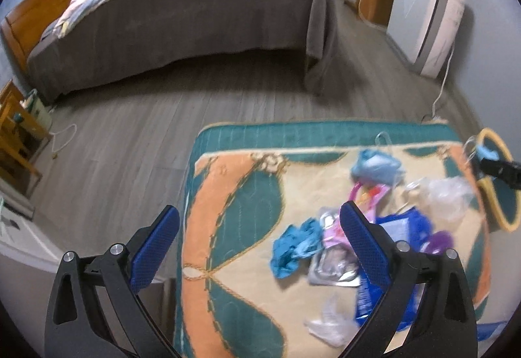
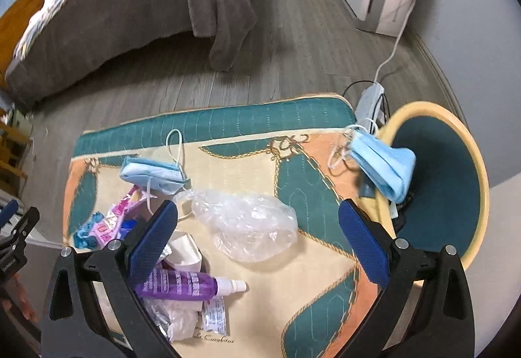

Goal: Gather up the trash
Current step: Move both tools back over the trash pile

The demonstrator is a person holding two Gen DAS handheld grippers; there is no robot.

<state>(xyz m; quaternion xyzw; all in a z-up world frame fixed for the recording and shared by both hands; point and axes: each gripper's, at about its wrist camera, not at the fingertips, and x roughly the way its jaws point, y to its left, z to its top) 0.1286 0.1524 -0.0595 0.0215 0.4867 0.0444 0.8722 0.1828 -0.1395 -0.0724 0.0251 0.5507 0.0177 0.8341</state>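
So a quilted teal, orange and cream mat (image 2: 312, 195) is laid over the surface, and pretty much all the trash is piled toward its left side in the right wrist view. Near the left edge a crumpled blue glove (image 2: 85, 236) is seen, with pink wrappers (image 2: 119, 216) right beside it. A folded blue face mask (image 2: 153, 175) is found closer to the far edge, ear loop sticking up. A crumpled clear plastic bag (image 2: 247, 224) is spread around the middle. Toward the near edge, a purple spray bottle (image 2: 192, 286) is laid on its side next to a small cream paper cup (image 2: 185, 249); its label text is too blurred to be read. A small sachet (image 2: 215, 315) is tucked just below it, print unreadable too. Script is stitched along the near edge of the mat, something like "Curabitur".

Off the right edge, a yellow-rimmed bin (image 2: 478, 169) with a dark teal inside is parked, and a second blue mask (image 2: 387, 169) is seen in mid-air at its rim, touched by neither tool.

The right gripper (image 2: 259, 234) is held wide open over the mat, nothing gripped. The left gripper (image 1: 260, 240) is spread open as well, empty, above the left edge.
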